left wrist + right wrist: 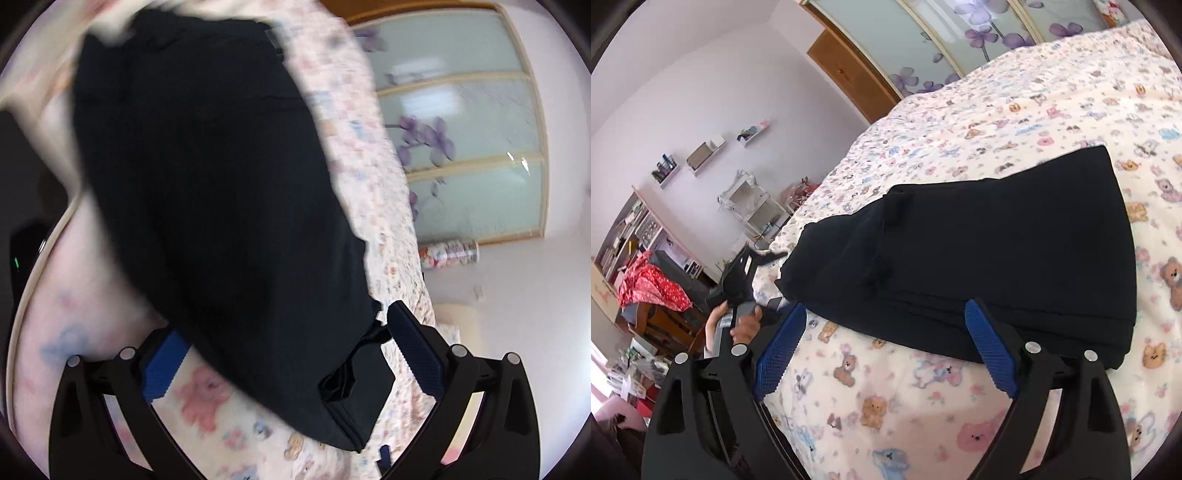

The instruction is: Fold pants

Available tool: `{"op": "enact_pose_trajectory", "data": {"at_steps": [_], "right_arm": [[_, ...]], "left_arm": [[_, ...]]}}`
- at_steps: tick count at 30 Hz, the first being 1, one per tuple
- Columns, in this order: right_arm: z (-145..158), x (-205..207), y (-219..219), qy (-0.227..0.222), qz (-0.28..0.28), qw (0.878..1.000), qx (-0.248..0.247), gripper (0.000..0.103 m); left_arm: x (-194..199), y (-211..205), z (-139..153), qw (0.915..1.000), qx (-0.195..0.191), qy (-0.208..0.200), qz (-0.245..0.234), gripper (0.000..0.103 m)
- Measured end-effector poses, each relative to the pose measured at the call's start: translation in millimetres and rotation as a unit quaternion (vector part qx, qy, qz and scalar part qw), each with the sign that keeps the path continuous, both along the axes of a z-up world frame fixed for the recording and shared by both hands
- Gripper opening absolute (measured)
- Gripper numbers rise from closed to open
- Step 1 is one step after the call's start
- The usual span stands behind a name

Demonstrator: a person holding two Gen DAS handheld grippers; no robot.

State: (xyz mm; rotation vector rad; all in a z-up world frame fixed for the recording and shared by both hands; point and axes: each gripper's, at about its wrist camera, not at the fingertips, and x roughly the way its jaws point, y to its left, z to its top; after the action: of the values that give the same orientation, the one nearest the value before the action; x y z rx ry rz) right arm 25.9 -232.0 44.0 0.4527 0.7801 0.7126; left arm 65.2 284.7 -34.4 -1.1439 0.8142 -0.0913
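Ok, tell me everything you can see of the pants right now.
The pants are dark navy or black, a soft matte fabric, folded into a thick layered bundle lying flat on the teddy-bear bedspread. Stacked fold edges face the right gripper, whose open blue pads sit just short of the bundle, not pressing it. In the blurred left wrist view the cloth fills the frame, a hemmed corner lying between the left gripper's open fingers; contact there is unclear.
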Motion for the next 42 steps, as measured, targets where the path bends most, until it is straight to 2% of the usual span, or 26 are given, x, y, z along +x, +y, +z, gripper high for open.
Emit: {"op": "enact_pose_trajectory", "data": {"at_steps": [3,6,12,17,18,21,24,25,27,30,31,33,35,37,38,39,41,42], "right_arm": [[0,-2,-3,-0.003,-0.002,1.000,0.000,0.090],[-1,-2,-5,-0.002,-0.004,1.000,0.000,0.090],[-1,-3,-9,-0.004,-0.007,1.000,0.002,0.090],[-1,-3,-10,-0.001,-0.009,1.000,0.011,0.090],[0,-3,-11,-0.002,-0.009,1.000,0.013,0.090],[2,-5,-10,-0.004,-0.008,1.000,0.017,0.090],[6,-8,-13,-0.010,-0.008,1.000,0.023,0.091],[7,-9,-14,-0.012,-0.010,1.000,0.024,0.091],[10,-9,-19,-0.015,-0.015,0.999,0.030,0.091],[13,-8,-29,-0.015,-0.028,0.998,0.045,0.091],[14,-8,-33,-0.014,-0.034,0.998,0.052,0.091],[16,-6,-42,-0.014,-0.050,0.997,0.065,0.091],[18,-3,-53,-0.014,-0.073,0.994,0.078,0.091],[19,-1,-65,-0.013,-0.099,0.991,0.090,0.091],[18,0,-70,-0.012,-0.112,0.989,0.093,0.091],[17,0,-79,-0.009,-0.134,0.986,0.098,0.091],[13,1,-94,-0.002,-0.171,0.980,0.106,0.091],[9,1,-105,0.006,-0.196,0.974,0.111,0.091]], "left_arm": [[1,-9,16,0.9987,0.033,-0.039,-0.002,0.101],[8,-5,2,0.9993,0.027,-0.012,0.022,0.100],[11,15,-15,0.9962,0.005,0.016,0.086,0.078],[18,29,-20,0.9903,-0.028,0.041,0.130,0.070],[19,30,-20,0.9890,-0.026,0.049,0.137,0.064],[25,27,-12,0.9850,0.018,0.084,0.149,0.029],[37,16,11,0.9821,0.101,0.094,0.129,0.019],[43,7,25,0.9777,0.146,0.093,0.119,0.018],[52,-9,48,0.9680,0.212,0.086,0.103,0.017],[68,-48,88,0.9393,0.330,0.062,0.071,0.016],[73,-67,103,0.9255,0.371,0.049,0.059,0.016],[78,-97,122,0.9075,0.417,0.024,0.039,0.016],[80,-140,139,0.8838,0.468,-0.012,0.006,0.016],[81,-198,148,0.8481,0.525,-0.055,-0.042,0.016],[77,-228,148,0.8256,0.554,-0.079,-0.071,0.016],[70,-262,144,0.7995,0.582,-0.106,-0.106,0.016],[52,-310,129,0.7598,0.611,-0.146,-0.167,0.016],[41,-336,116,0.7351,0.625,-0.164,-0.204,0.015]]}}
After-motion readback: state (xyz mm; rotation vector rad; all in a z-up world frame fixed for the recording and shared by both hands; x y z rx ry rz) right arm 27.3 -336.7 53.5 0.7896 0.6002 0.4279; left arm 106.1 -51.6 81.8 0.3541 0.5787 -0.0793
